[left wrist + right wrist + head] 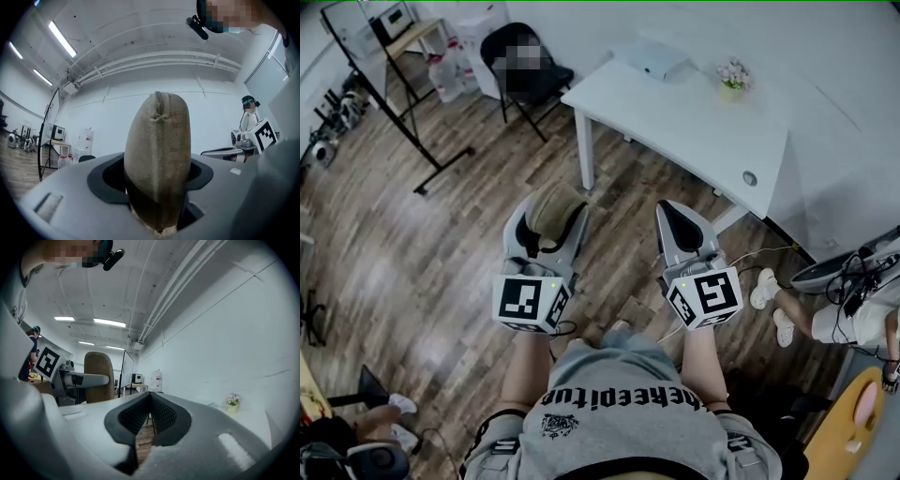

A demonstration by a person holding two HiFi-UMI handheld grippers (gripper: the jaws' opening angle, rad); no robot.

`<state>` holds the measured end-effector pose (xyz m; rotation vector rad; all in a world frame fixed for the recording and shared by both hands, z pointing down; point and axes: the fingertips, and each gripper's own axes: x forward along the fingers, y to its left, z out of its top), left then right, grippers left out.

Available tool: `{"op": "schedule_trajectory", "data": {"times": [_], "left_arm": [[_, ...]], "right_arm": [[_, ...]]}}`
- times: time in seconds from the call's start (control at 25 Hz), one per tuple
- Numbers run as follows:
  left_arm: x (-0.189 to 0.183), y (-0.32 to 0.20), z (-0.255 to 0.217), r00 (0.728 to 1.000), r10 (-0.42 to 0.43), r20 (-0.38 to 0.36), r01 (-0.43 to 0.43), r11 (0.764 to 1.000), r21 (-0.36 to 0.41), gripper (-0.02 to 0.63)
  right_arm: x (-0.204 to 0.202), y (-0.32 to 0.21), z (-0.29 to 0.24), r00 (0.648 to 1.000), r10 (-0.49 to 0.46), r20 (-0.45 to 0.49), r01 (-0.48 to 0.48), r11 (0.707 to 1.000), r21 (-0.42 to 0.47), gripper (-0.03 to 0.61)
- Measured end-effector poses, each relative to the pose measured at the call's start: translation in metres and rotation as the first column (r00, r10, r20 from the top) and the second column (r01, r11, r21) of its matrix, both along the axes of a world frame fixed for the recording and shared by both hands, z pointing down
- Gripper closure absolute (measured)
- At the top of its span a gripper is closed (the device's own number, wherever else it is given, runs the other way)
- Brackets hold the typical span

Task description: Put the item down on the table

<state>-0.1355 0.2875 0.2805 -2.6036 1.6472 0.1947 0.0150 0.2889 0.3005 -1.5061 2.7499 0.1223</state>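
Clamped upright in left gripper (551,217) fingers, ctr-left: tan pouch (553,199). Up-right from there (well apart) to white tabletop (675,122). Nearer it: right gripper (679,217), fingers closed, empty.

A black chair (546,80) is seen on a wood floor (412,262). A whiteboard (358,42) is set left of the chair. A white box (654,59) is seen right of the chair, and a small flower pot (732,80) farther right.
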Motion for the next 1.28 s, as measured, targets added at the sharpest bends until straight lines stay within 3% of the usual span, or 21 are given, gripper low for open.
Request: {"op": "schedule_trajectory", "data": {"times": [0.68, 1.28], "left_arm": [[0.035, -0.047, 0.001, 1.0, -0.003, -0.011, 0.003, 1.0, 0.003, 0.301], [0.033, -0.226, -0.001, 0.998, 0.064, -0.015, -0.064, 0.998, 0.0, 0.301]], "right_arm": [[0.036, -0.049, 0.014, 0.999, -0.018, 0.033, 0.019, 0.999, -0.031, 0.577], [0.029, -0.216, 0.006, 0.999, 0.027, 0.042, -0.026, 0.999, -0.026, 0.577]]}}
